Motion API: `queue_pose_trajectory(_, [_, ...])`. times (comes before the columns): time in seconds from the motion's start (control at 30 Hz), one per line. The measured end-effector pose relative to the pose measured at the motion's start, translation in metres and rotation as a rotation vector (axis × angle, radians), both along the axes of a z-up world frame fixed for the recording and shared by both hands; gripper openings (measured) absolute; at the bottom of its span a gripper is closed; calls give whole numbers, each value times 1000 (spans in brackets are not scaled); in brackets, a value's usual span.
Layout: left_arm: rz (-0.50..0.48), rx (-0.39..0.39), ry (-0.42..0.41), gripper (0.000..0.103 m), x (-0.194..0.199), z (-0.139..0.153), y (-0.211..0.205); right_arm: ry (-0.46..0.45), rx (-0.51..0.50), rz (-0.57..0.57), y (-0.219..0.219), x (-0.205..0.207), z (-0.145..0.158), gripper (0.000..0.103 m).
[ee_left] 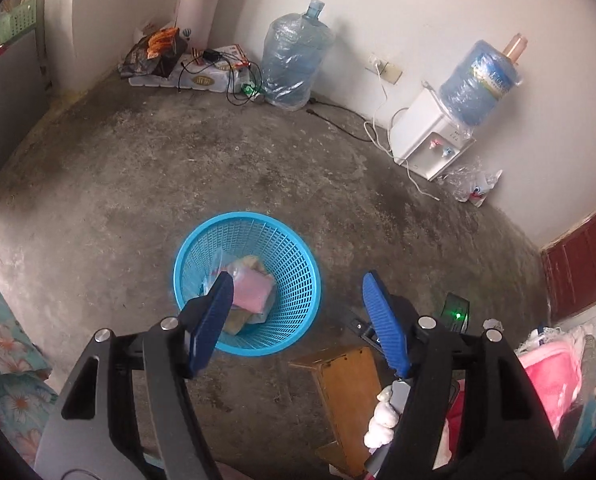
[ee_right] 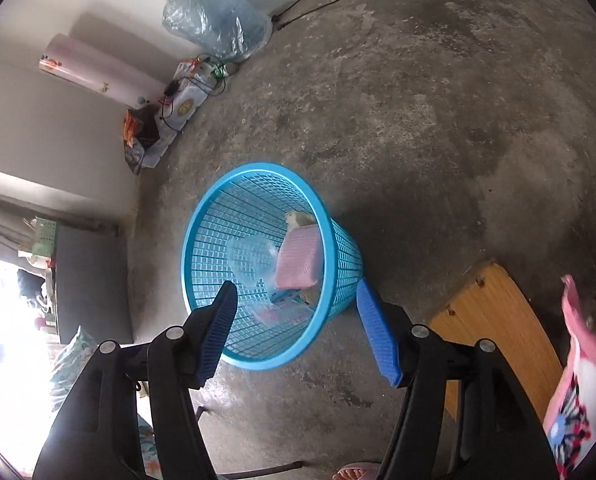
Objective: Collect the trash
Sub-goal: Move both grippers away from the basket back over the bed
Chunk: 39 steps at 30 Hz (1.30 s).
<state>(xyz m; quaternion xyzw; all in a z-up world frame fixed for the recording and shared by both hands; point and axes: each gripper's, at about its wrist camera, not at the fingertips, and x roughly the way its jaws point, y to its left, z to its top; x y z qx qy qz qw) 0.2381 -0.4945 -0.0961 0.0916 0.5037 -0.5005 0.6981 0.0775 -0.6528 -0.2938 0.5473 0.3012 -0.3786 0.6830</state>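
My left gripper (ee_left: 298,320) spread, empty | my right gripper (ee_right: 296,330) spread, empty | round blue plastic mesh basket (ee_right: 202,280) on concrete floor (ee_right: 417,120) holds pink packet (ee_right: 298,260)

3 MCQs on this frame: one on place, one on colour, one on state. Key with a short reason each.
1. Where is the pink packet?
A. inside the basket
B. on the wooden stool
C. beside the water dispenser

2. What colour is the basket?
A. green
B. blue
C. red

3. What state is the left claw in?
A. shut on a bag
B. shut on nothing
C. open

Key: A, the packet lies at the basket's bottom in both views; B, its mesh wall and rim are blue; C, its fingers stand wide apart with nothing between them.
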Motion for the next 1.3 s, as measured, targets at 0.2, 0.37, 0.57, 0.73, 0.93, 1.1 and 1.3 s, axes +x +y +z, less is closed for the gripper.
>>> queue_pose_trajectory(0.2, [9,-119,-26,65,-9,52,54,-21,-153,104,36,14,53,61])
queue_pose_trajectory(0.37, [39,-133,-110,70,-28,101,117,-71,-393,281,90,39,133,61])
queue_pose_trajectory(0.57, [163,-155,-216,71,-46,150,226,-200,-604,522,167,61,210,72])
queue_pose_trajectory(0.73, [369,-181,-289,75,-61,172,336,-339,-670,645,221,63,246,86])
queue_pose_trajectory(0.93, [663,-161,-326,75,-86,182,465,-412,-614,847,266,72,265,86])
queue_pose_trajectory(1.1, [866,-147,-338,75,-105,180,550,-457,-544,999,312,84,270,86])
queue_pose_trajectory(1.3, [967,-143,-314,75,-118,162,605,-411,-445,1205,384,98,261,86])
